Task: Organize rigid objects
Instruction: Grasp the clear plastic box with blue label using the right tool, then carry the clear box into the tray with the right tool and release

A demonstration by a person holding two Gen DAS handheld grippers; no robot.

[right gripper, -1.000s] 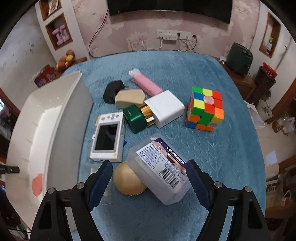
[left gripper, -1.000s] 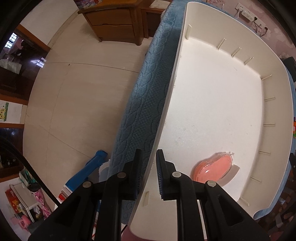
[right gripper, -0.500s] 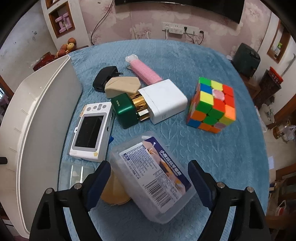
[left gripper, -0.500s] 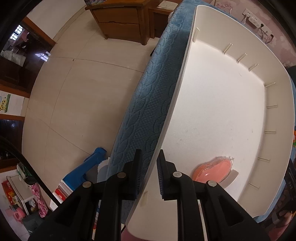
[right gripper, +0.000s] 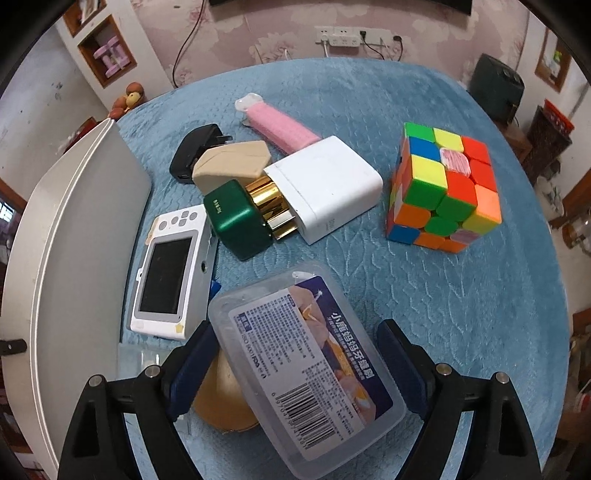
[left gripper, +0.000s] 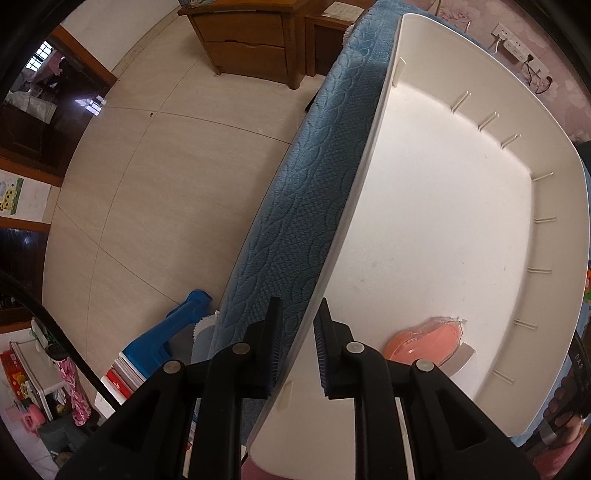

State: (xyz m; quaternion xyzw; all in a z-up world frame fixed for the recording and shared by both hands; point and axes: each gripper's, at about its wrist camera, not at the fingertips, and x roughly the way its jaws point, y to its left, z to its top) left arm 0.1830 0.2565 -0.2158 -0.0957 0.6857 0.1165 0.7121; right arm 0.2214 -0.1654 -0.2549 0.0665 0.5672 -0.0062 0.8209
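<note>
A home: wooden dresser (left gripper: 255,40) on tiled floor (left gripper: 155,192); floral wallpaper (right gripper: 258,33); wall niche (right gripper: 107,55).

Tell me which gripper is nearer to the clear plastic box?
Right. The right gripper straddles the clear plastic box; the left gripper is at the white tray rim.

The right tool (right gripper: 291,369) straddles a plastic box (right gripper: 303,365) on the table (right gripper: 461,314). Ahead of it lie a charger (right gripper: 325,186) and a case (right gripper: 238,219); ahead-right, a puzzle cube (right gripper: 443,188). A camera (right gripper: 170,277) lies left, then the tray (right gripper: 66,258), whose rim (left gripper: 321,288) sits between the left tool (left gripper: 295,347).
</note>
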